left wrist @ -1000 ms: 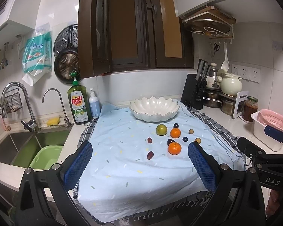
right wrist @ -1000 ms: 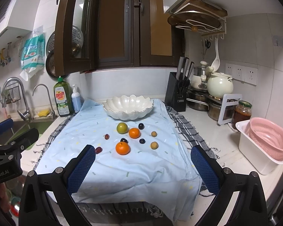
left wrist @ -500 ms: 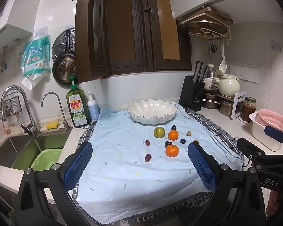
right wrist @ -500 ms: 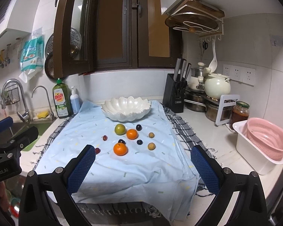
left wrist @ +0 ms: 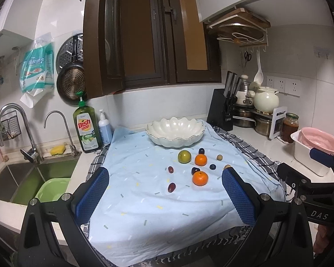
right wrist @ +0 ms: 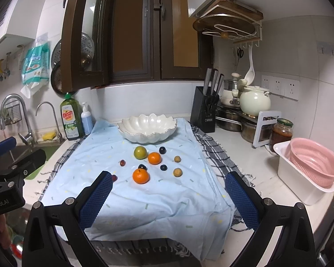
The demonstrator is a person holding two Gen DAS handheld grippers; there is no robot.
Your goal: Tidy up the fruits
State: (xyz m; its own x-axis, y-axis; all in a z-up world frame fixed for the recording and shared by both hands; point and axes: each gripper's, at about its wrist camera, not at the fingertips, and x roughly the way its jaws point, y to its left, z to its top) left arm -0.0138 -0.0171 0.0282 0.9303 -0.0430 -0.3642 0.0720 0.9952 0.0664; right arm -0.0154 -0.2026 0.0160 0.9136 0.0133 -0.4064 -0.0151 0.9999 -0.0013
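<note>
A white scalloped bowl (left wrist: 175, 131) (right wrist: 147, 129) stands empty at the back of a light blue cloth (left wrist: 144, 200) (right wrist: 155, 200). In front of it lie a green fruit (left wrist: 184, 156) (right wrist: 140, 152), two oranges (left wrist: 200, 178) (right wrist: 140, 176), several dark and red grapes (left wrist: 171, 187) and small tan fruits (right wrist: 177, 172). My left gripper (left wrist: 164, 197) is open and empty above the cloth's near part. My right gripper (right wrist: 168, 199) is open and empty, also short of the fruit.
A sink (left wrist: 33, 178) with a green basin and taps is at the left, with a dish soap bottle (left wrist: 86, 126) beside it. A knife block (right wrist: 206, 113), pots, a jar (right wrist: 281, 133) and a pink colander in a white tub (right wrist: 309, 169) stand at the right.
Both grippers have drifted slightly, so the bowl and fruit sit a little higher and further left in the views. Both stay open. No fruit has moved.
</note>
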